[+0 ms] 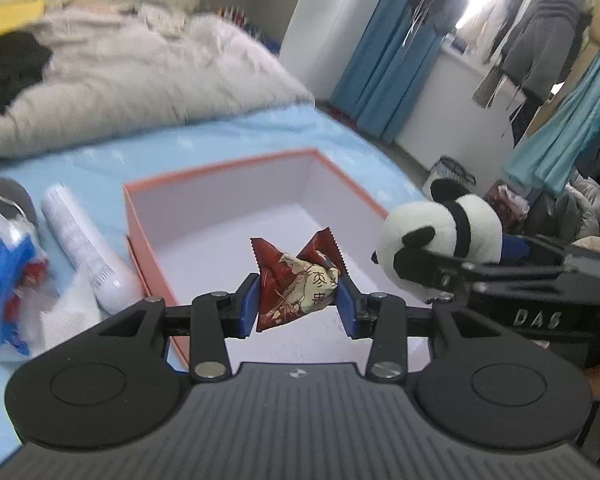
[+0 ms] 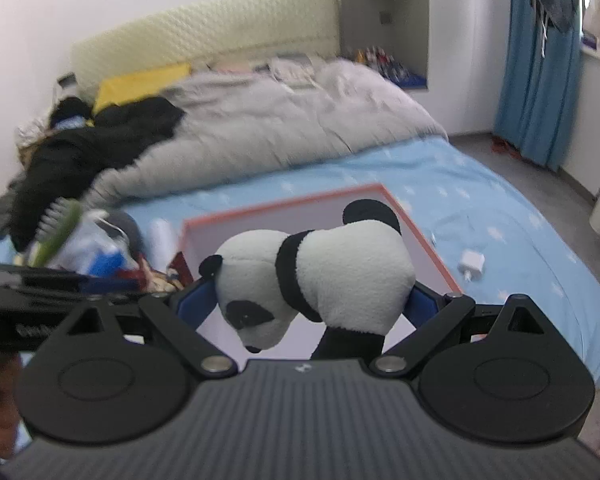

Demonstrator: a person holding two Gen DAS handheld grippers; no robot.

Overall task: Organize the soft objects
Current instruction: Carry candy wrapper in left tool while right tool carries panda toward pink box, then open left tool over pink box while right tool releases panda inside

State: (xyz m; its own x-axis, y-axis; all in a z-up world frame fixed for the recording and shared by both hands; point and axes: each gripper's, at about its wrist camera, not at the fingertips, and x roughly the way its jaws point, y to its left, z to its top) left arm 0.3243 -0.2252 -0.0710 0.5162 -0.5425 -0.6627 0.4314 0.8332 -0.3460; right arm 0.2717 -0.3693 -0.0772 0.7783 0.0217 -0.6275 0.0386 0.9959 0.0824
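Here the left gripper (image 1: 298, 300) clamps a red snack packet (image 1: 296, 284) above the orange-rimmed box (image 1: 220, 172); the right gripper (image 2: 312, 300) apparently squeezes a plush panda (image 2: 320, 276) over its near edge.

White letters reading "DAS" mark the black body of the right gripper (image 1: 414, 268), seen from the left wrist. The red snack packet (image 1: 298, 284) carries dark Chinese characters, partly creased. Fine print on a white tube (image 1: 84, 244) is illegible.
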